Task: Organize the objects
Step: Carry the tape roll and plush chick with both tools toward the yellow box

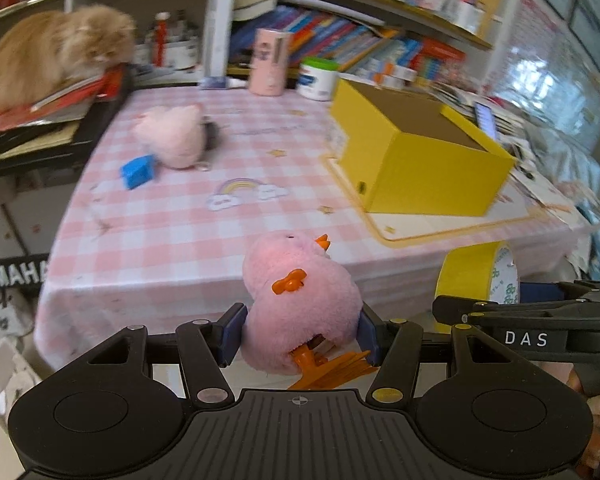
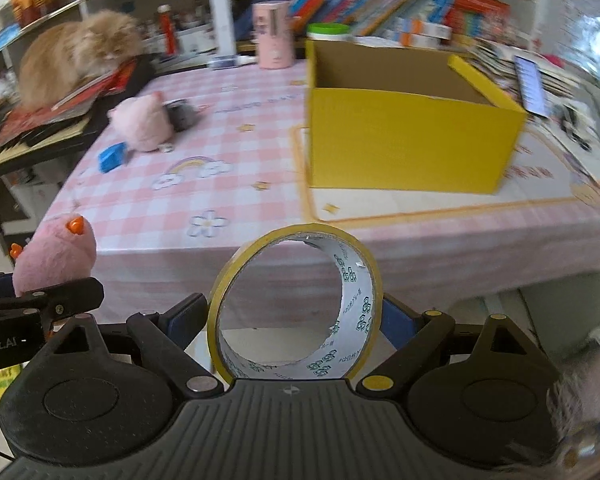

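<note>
Pink duck plush (image 1: 300, 308) sits pinched between the left gripper (image 1: 298, 338) fingers, off the near tabletop (image 1: 172, 236) edge. Tape roll (image 2: 296, 308) stands clamped upright in the right gripper (image 2: 296, 320). Both look carried toward the open yellow box (image 2: 412, 136), far right. Another pink plush (image 1: 172, 136) and blue block (image 1: 138, 172) wait far left.

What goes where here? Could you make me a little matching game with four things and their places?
Things:
1. pink plush duck
2. tape roll
3. blue block
4. orange cat

Places:
A. on a stack of books
B. in the right claw
C. on the checked tablecloth, beside a pink plush
D. in the left claw

Pairs: 1-D, 2-B, 3-C, 4-A
</note>
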